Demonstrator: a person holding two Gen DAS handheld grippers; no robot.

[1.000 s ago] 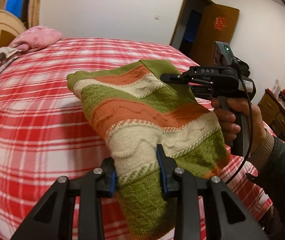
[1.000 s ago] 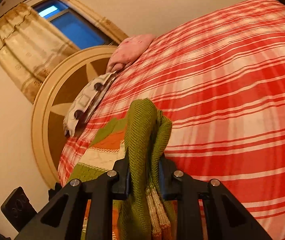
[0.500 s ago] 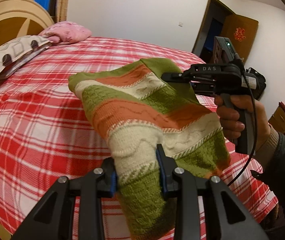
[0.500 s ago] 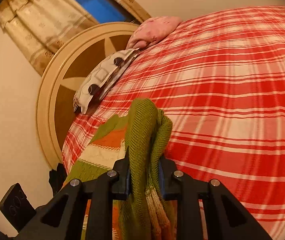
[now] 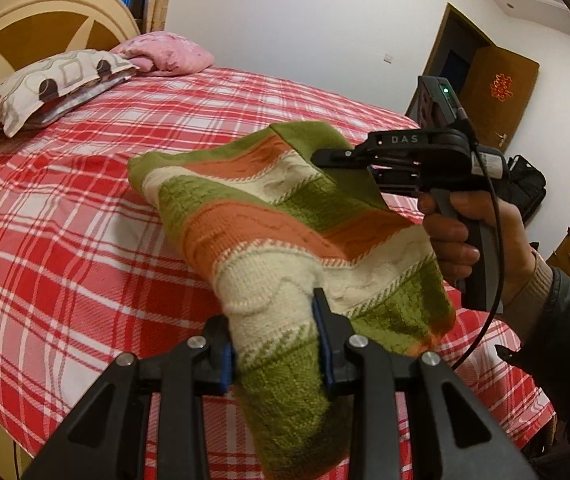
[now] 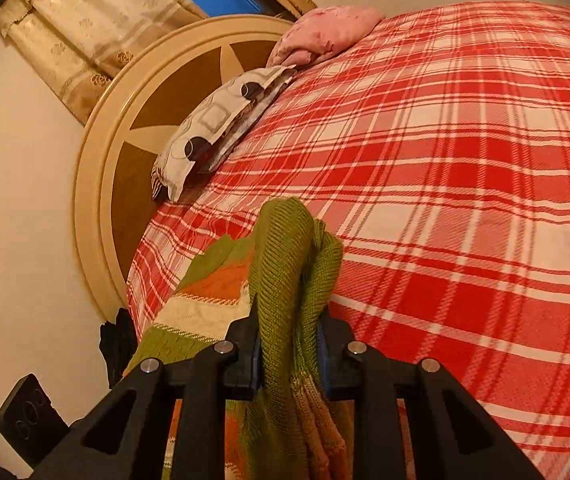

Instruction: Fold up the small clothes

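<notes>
A small knitted sweater [image 5: 269, 216] with green, orange and cream stripes hangs folded in the air above the bed. My left gripper [image 5: 275, 336] is shut on its near cream and green edge. My right gripper [image 6: 288, 344] is shut on a bunched green edge of the sweater [image 6: 285, 256]. In the left wrist view the right gripper [image 5: 325, 158] grips the far green edge, with a hand on its handle.
A bed with a red and white plaid cover [image 5: 65, 208] lies below, also in the right wrist view [image 6: 465, 208]. A patterned pillow [image 5: 45, 84] and a pink pillow [image 5: 165, 54] lie by the round headboard [image 6: 125, 128]. A brown door [image 5: 497, 96] stands at the back right.
Both grippers kept hold of the sweater while they swung with it towards the headboard side; the pillows and headboard have come further into both views.
</notes>
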